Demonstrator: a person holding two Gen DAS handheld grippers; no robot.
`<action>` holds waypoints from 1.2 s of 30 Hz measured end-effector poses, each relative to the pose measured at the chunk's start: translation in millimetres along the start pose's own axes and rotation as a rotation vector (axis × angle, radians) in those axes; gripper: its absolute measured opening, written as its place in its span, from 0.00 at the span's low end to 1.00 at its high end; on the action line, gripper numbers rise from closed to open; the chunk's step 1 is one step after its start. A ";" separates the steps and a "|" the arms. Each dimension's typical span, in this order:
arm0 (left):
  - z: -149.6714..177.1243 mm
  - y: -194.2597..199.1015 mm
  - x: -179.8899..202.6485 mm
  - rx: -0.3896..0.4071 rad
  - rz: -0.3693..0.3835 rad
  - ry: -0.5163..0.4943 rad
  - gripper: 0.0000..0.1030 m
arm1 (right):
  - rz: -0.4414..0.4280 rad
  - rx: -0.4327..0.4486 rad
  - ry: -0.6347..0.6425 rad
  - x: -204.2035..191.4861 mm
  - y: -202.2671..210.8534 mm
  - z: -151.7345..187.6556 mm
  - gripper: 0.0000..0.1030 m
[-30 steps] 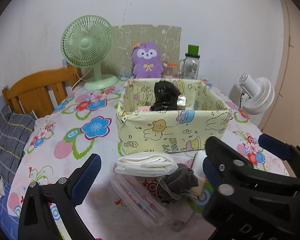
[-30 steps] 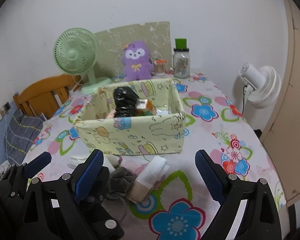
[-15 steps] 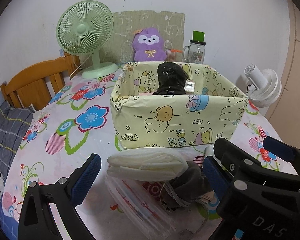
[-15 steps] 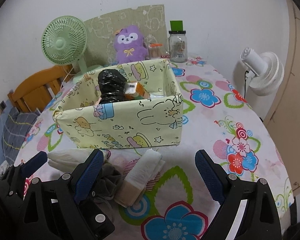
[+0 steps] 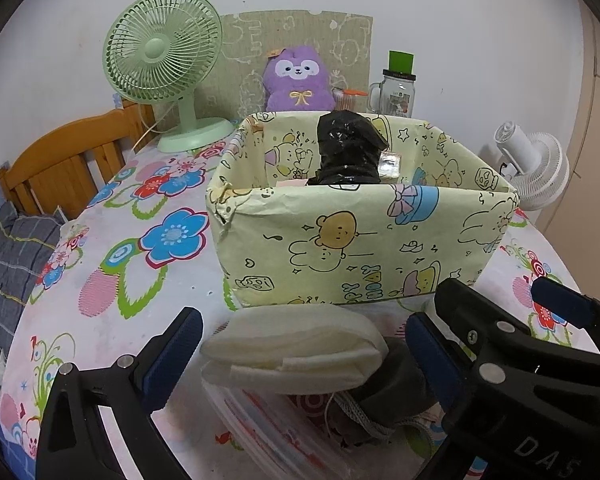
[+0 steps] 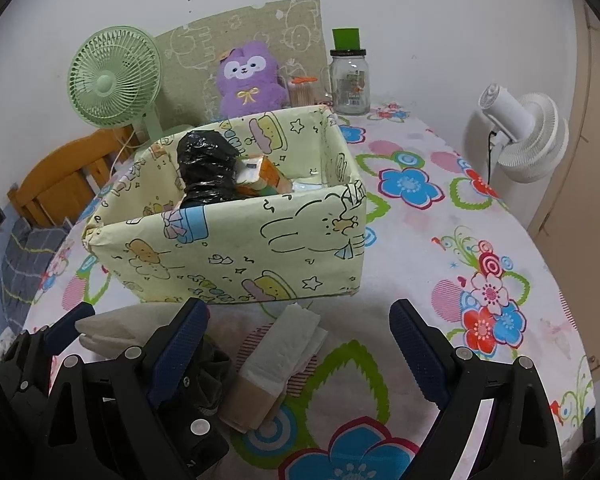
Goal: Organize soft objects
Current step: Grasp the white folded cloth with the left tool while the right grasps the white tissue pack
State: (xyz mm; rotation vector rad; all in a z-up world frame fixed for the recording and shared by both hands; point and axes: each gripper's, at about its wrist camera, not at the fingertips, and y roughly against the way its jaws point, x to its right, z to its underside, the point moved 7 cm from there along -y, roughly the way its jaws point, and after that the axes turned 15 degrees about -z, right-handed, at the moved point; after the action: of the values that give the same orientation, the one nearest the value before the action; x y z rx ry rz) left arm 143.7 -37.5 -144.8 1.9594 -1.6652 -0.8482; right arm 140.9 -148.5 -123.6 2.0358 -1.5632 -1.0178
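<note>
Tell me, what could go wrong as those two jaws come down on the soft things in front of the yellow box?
1. The white folded pad, dark cloth and clear plastic sleeves lie overlapped, so the left gripper may grab more than one.
2. Both grippers stand open close together; the right gripper, near the tissue stack, could bump the left one.
3. The yellow box sits just behind and might get shoved.
</note>
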 end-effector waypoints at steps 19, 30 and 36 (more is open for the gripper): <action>-1.5 -4.8 6.8 0.024 0.008 -0.036 0.79 | 0.020 -0.040 -0.044 15.1 -17.0 -0.4 0.69; 5.5 -4.3 7.2 0.007 0.034 -0.049 0.78 | -0.005 -0.085 -0.077 16.4 -32.1 7.2 0.62; 11.6 -8.3 7.6 -0.041 0.048 -0.044 0.78 | -0.028 -0.110 -0.124 19.8 -39.8 15.4 0.59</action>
State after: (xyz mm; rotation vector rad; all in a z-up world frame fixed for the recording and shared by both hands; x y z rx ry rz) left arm 142.3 -42.7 -160.1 1.8790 -1.6983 -0.9065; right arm 158.5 -152.8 -167.0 1.9590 -1.5063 -1.2344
